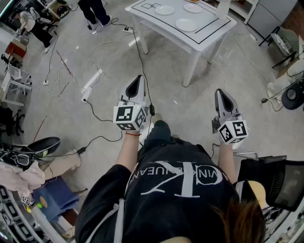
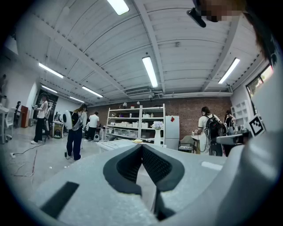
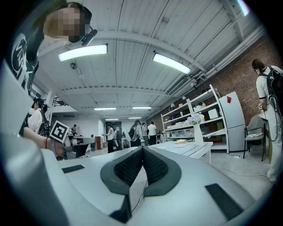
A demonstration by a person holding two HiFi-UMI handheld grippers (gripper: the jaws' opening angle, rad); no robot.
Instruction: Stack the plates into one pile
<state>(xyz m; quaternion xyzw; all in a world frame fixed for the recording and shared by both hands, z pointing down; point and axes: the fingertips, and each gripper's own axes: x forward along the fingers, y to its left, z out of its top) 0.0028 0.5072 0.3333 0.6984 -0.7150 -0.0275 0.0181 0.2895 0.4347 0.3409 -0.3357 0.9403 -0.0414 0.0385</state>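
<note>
Three white plates lie apart on a white table (image 1: pixel 209 35) far ahead of me: one at the left (image 1: pixel 164 10), one at the back (image 1: pixel 193 8), one nearer (image 1: pixel 186 24). My left gripper (image 1: pixel 138 78) and right gripper (image 1: pixel 220 92) are held level over the floor, well short of the table. Both are shut with nothing between the jaws. In the left gripper view the closed left gripper (image 2: pixel 142 146) points at the distant table (image 2: pixel 112 144). The right gripper (image 3: pixel 142 148) points the same way in its own view, with the table (image 3: pixel 190 149) to its right.
Black cables and a white power strip (image 1: pixel 90 85) run over the grey floor between me and the table. A black chair (image 1: pixel 278 182) stands at my right, clutter and a blue bin (image 1: pixel 54 197) at my left. People stand by shelves (image 2: pixel 135 123) and a fridge (image 2: pixel 172 131).
</note>
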